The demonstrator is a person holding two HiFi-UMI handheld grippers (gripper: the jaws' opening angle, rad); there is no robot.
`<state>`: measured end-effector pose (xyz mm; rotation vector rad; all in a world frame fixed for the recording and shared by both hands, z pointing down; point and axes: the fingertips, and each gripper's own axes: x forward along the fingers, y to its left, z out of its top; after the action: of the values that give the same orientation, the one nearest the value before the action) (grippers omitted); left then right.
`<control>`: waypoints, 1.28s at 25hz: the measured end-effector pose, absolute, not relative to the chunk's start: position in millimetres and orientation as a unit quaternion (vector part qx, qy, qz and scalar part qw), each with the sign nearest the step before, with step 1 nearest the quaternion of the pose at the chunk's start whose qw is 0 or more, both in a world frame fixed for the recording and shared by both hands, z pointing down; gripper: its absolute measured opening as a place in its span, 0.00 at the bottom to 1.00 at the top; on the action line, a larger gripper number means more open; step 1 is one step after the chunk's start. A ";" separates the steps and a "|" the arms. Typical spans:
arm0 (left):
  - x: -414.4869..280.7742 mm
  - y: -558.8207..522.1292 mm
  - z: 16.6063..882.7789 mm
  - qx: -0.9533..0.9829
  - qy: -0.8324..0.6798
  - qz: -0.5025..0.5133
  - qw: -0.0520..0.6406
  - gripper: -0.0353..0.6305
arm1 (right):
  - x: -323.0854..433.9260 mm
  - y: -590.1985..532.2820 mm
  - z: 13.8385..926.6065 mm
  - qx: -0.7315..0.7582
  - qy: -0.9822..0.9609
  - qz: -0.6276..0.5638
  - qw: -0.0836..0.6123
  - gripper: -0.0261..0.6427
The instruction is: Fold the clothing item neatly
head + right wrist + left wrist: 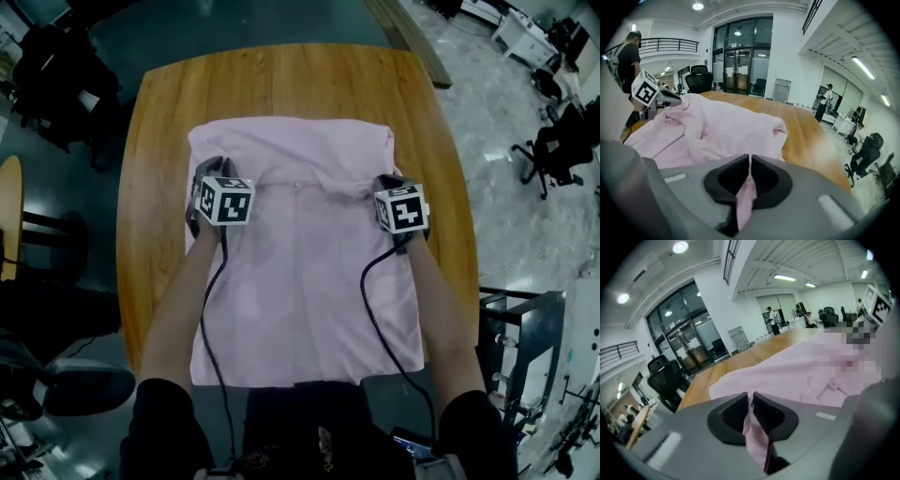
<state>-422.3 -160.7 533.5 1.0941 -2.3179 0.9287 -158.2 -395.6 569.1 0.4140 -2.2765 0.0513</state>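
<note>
The pink shirt (pixel 309 309) is laid flat down the middle of the wooden table (pixel 281 80), with its collar seen between the two grippers. A fold at its left edge is pinched tight in the left gripper (pixel 751 398), and the right edge (same story there) is clamped in the right gripper (pixel 749 160). Both grippers are held low on the cloth, well apart.

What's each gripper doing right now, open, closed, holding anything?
Left gripper: closed, pinching a fold of the pink shirt.
Right gripper: closed, pinching the pink shirt as well.
</note>
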 end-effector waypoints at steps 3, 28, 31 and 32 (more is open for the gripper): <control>-432.1 -127.4 520.8 0.371 -0.865 0.245 0.234 0.12 | -153.3 -401.7 564.6 0.168 -0.903 0.019 0.395 0.06; -357.3 -132.0 507.9 0.570 -0.750 0.204 0.268 0.31 | -216.5 -330.9 526.7 0.009 -0.932 -0.047 0.359 0.15; -317.2 -174.3 529.3 0.624 -0.688 0.253 0.271 0.34 | -240.6 -305.7 547.2 -0.051 -0.918 -0.045 0.391 0.15; -308.2 -182.2 540.4 0.632 -0.670 0.268 0.282 0.36 | -243.6 -300.9 556.1 -0.062 -0.911 -0.041 0.405 0.15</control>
<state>-308.2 -182.2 540.4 1.6938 -1.7960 0.7167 -243.6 -300.9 556.1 -0.1576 -2.2992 -0.1035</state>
